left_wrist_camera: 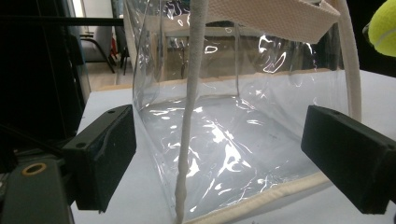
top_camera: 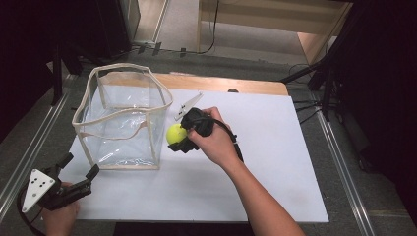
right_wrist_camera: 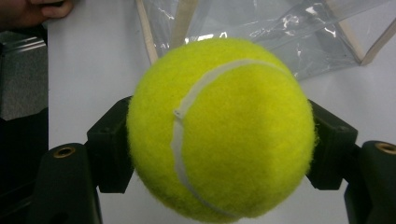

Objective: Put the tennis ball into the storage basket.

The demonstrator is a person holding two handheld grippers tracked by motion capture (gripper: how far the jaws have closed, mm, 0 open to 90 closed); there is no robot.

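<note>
Yellow-green felt fills the right gripper (right_wrist_camera: pixel 219 140): its jaws clasp the tennis ball (top_camera: pixel 176 133) just right of the clear plastic bag (top_camera: pixel 123 118) on the white worktop (top_camera: pixel 275 162). To do this well, lift above the cream rim, centre over the opening, then release. The left gripper (left_wrist_camera: pixel 219 154) waits unclenched by the bag's near-left corner.
</note>
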